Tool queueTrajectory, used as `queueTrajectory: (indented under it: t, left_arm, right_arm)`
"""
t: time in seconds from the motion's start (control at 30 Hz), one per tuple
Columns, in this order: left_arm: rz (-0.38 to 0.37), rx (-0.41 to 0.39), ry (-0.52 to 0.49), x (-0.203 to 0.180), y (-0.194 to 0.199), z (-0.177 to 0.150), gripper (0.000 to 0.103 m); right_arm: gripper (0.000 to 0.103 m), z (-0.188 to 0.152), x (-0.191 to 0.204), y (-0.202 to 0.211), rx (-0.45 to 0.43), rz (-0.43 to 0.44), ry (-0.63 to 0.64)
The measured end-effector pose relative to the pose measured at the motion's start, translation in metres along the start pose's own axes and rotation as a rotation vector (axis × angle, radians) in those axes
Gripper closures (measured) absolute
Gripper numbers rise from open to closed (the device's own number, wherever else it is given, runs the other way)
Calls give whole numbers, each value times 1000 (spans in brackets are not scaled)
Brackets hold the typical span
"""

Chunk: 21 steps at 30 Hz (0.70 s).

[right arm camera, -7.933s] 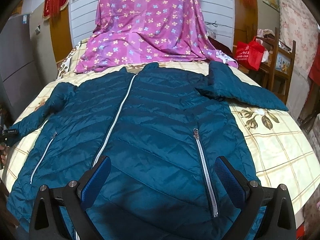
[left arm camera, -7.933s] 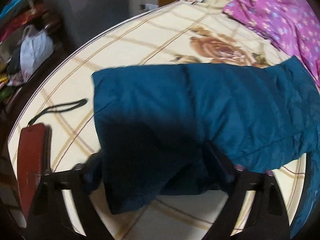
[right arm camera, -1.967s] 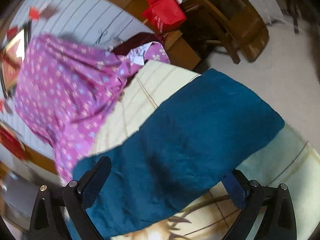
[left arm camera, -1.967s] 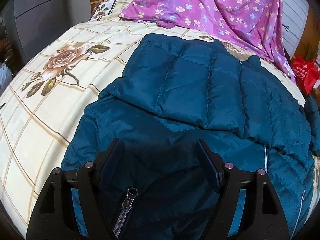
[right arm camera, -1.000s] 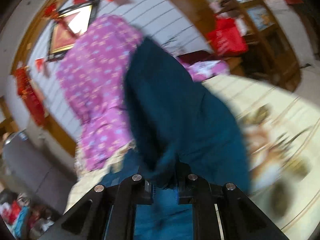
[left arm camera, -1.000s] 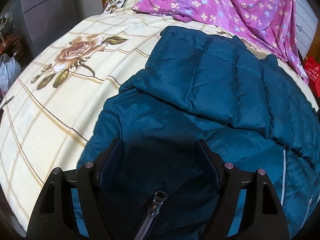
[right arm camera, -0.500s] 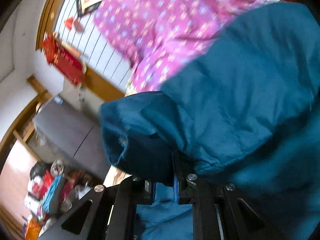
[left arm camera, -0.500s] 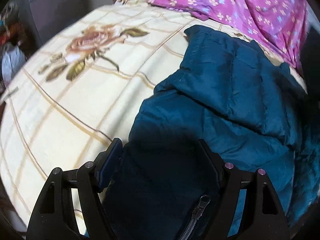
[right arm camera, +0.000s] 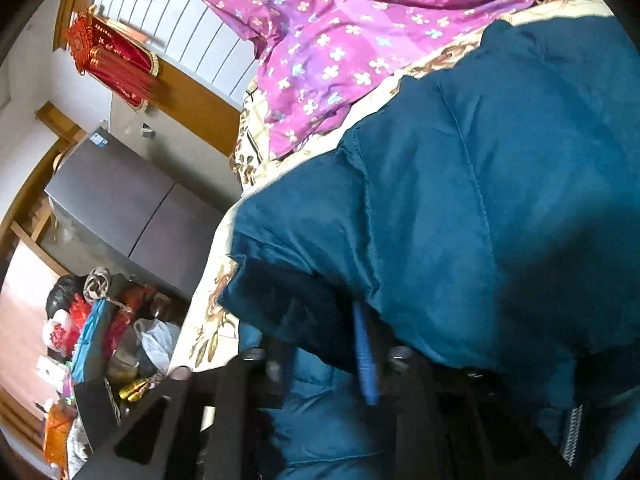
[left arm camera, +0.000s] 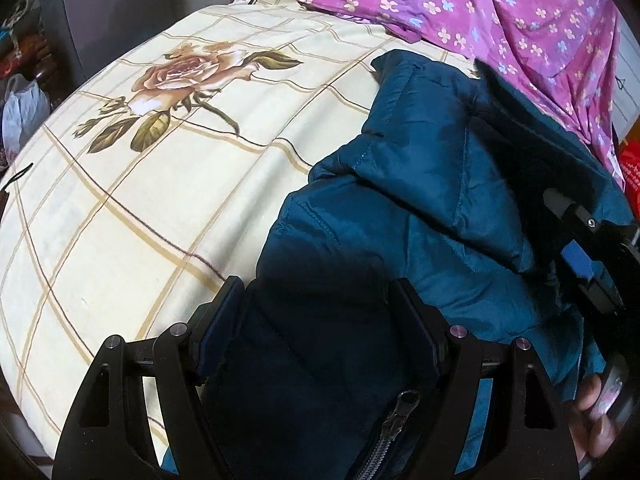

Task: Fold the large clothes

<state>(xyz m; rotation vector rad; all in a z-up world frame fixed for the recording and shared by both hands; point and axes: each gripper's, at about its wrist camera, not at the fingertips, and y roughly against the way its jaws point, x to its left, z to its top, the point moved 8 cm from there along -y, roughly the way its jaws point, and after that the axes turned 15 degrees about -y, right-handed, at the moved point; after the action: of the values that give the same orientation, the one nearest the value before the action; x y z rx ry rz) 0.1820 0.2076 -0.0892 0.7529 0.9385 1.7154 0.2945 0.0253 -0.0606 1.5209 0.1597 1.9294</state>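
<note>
Left hand-held gripper (left arm camera: 316,320) spread over jacket (left arm camera: 420,208); right hand-held gripper (right arm camera: 326,344) clenched on sleeve (right arm camera: 460,208).

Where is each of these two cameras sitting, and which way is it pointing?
Left wrist view: rides on the left claw, looking forward and down over the teal jacket and rose-print bedsheet; its two open fingers show, plus the right claw and a bit of the person's hand.
Right wrist view: rides on the right claw, tilted, pressed close to the jacket sleeve it grips; blurred fingers show.
Shared: the jacket, sheet and purple floral cloth.
</note>
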Motion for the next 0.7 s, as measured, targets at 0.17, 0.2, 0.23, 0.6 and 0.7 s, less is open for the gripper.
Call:
queueTrajectory:
  t: [0.17,0.2,0.23,0.6,0.7]
  left_arm:
    - [1,-31,40,4,9,3,27]
    - [6,-47,49,5,13,5,27]
    - [11,-64,56,7,17,6,27]
    - [-66,-300,-22,-37,67,38,27]
    - [-165,-346,-89,-70,62,60,27]
  right_arm:
    - [35,-6,16,25,-4,-41,113]
    - [26,-5,21,32,-28,-52,138]
    - [24,-3,24,44,-49,-54,161]
    - [24,79,-67,199,-469,-366,181]
    - [35,111,-102,233,-505,-417,109]
